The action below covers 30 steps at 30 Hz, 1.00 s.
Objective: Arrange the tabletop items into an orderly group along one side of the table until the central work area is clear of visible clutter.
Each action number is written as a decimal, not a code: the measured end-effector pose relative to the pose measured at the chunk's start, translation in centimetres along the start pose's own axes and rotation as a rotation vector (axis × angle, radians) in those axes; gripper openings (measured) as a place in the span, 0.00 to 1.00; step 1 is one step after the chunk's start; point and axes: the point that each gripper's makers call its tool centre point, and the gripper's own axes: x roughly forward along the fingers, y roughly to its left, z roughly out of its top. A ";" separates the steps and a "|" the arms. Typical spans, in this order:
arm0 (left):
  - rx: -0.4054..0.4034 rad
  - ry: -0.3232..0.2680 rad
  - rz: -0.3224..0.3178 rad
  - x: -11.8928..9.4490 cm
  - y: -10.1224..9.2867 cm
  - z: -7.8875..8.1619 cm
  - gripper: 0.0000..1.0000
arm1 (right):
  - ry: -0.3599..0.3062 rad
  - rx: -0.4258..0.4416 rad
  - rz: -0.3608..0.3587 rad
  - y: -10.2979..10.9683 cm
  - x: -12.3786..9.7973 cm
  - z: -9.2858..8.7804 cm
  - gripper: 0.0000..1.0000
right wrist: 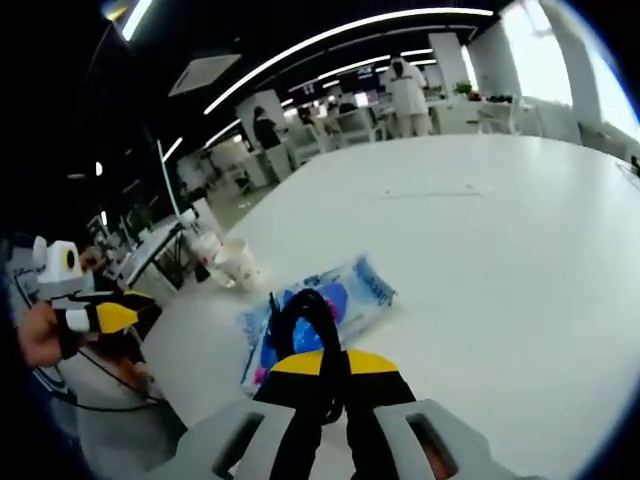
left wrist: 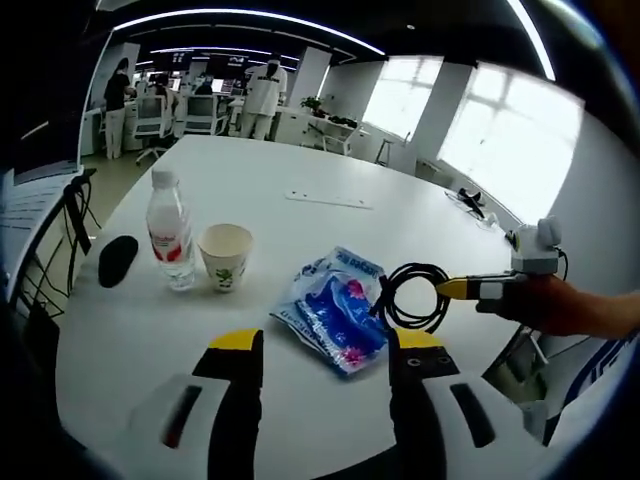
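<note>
Black cable coil [left wrist: 415, 296] hangs clamped in the right claw [right wrist: 334, 372] just above the blue packet [left wrist: 335, 308]; left claw [left wrist: 325, 345] gapes, holding nothing. Next, carry it toward the bottle [left wrist: 170, 232] and cup [left wrist: 226, 256] at the table [left wrist: 330, 180] edge.

Bright ceiling strips [left wrist: 240, 16] and blown-out windows [left wrist: 510, 140] light the white table [left wrist: 330, 170]; edges bend, the right gripper view seemingly softer.
</note>
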 end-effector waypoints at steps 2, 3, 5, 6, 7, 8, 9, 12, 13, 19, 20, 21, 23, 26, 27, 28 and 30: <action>0.002 0.000 -0.002 0.0 -0.1 0.0 0.50 | -0.005 0.007 -0.011 -0.5 -0.3 0.2 0.02; 0.003 -0.001 -0.004 0.0 -0.1 0.1 0.50 | -0.009 0.005 -0.021 -1.0 -0.5 0.3 0.02; 0.004 0.001 -0.006 0.1 0.0 0.1 0.50 | -0.011 0.009 -0.037 -1.7 -0.7 0.4 0.02; 0.004 0.002 -0.006 0.1 0.0 0.1 0.50 | -0.011 0.010 -0.044 -2.1 -0.8 0.4 0.02; 0.004 0.003 -0.007 0.1 0.1 0.1 0.50 | -0.012 0.011 -0.053 -2.5 -0.9 0.4 0.02; 0.004 0.002 -0.007 0.2 0.1 0.1 0.50 | -0.012 0.014 -0.060 -2.8 -1.0 0.4 0.02; 0.004 0.002 -0.008 0.2 0.1 0.1 0.50 | -0.012 0.018 -0.068 -3.3 -1.1 0.4 0.02; 0.001 0.003 -0.008 0.2 0.2 0.1 0.50 | -0.014 0.028 -0.088 -4.3 -1.5 0.4 0.02; 0.000 0.005 -0.009 0.2 0.2 0.0 0.50 | -0.014 0.034 -0.096 -4.8 -1.6 0.4 0.02; -0.001 0.007 -0.008 0.2 0.3 0.0 0.50 | -0.003 0.054 -0.128 -6.7 -1.6 0.0 0.02; -0.001 0.007 -0.008 0.2 0.3 0.0 0.50 | -0.001 0.057 -0.134 -6.9 -1.6 -0.1 0.02; 0.000 0.006 -0.007 0.1 0.4 0.1 0.50 | 0.002 0.062 -0.136 -7.1 -1.6 -0.2 0.02; -0.001 0.003 -0.004 0.1 0.5 0.1 0.50 | 0.006 0.068 -0.139 -7.3 -1.5 -0.3 0.02; -0.002 0.002 -0.003 0.1 0.6 0.2 0.50 | 0.019 0.059 -0.144 -7.5 -1.0 -0.5 0.02; -0.002 0.001 -0.003 0.1 0.6 0.2 0.50 | 0.022 0.055 -0.143 -7.5 -0.9 -0.6 0.02; -0.004 0.001 -0.002 0.1 0.6 0.2 0.50 | 0.026 0.055 -0.142 -7.5 -0.7 -0.6 0.02; -0.003 0.002 -0.001 0.1 0.6 0.1 0.50 | 0.037 0.048 -0.138 -7.6 -0.3 -0.9 0.02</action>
